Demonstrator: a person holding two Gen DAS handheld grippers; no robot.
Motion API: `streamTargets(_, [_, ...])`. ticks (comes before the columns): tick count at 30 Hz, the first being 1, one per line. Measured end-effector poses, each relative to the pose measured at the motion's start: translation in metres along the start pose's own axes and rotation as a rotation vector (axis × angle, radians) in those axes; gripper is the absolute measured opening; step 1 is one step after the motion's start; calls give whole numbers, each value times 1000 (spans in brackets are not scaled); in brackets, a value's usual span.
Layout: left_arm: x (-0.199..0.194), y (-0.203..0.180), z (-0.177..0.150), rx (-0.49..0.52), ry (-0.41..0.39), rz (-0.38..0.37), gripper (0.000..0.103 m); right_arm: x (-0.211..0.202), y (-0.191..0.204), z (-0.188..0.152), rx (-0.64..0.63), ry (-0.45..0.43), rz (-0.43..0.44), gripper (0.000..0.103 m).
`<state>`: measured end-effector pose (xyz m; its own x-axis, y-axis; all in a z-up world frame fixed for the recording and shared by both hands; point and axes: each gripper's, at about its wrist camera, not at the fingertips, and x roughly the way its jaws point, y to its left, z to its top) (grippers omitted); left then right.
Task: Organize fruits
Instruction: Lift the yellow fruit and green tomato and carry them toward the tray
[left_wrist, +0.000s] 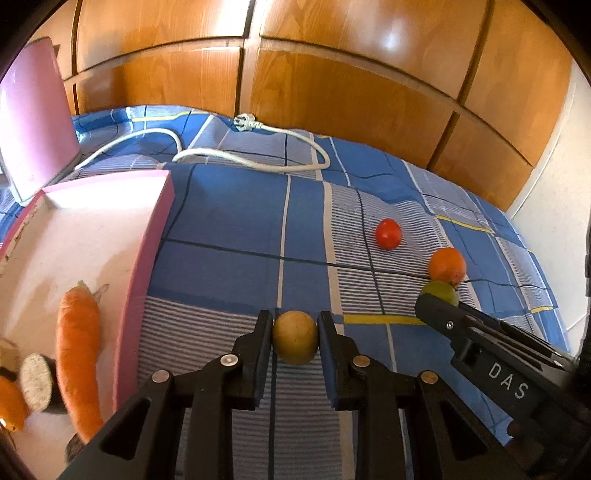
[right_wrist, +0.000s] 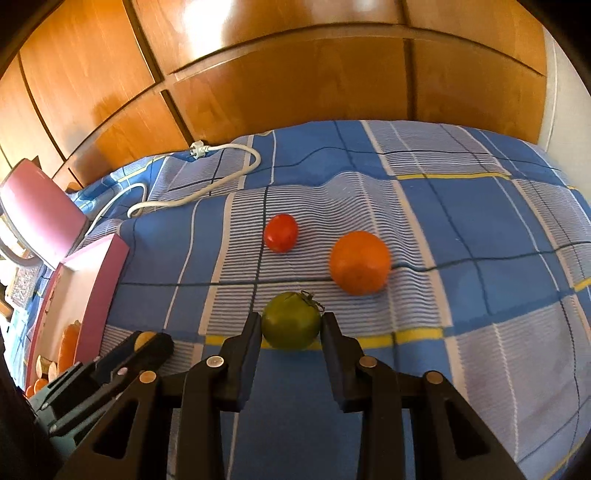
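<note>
Left gripper (left_wrist: 295, 328) is clamped on a small yellow-brown round fruit (left_wrist: 295, 336), both pads pressing its sides, above the blue checked bedcover (left_wrist: 229, 221). Right gripper (right_wrist: 291, 325) is clenched on a green tomato (right_wrist: 291, 320), stem up, held between its fingers just over the cover. An orange (right_wrist: 359, 262) lies just beyond the green tomato to the right; a red tomato (right_wrist: 280, 232) lies farther back, apart from both. To the left stands a pink box (left_wrist: 147, 266), open, holding a carrot (left_wrist: 77, 350) and a cut vegetable piece (left_wrist: 37, 380). White power cable (left_wrist: 258, 158) lies at the far edge.
</note>
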<state>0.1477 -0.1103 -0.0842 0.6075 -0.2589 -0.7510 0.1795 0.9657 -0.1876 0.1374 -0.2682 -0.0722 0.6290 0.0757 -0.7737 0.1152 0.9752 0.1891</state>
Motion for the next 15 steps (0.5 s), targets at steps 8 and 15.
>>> streamTargets(8, [-27,-3,-9,19,-21,-1,25,-21,-4,-16,1,-6,3,33])
streamTargets(15, [-48,0,-19,21,-37,-3,25,-36,1,-30,-8,-10,13,33])
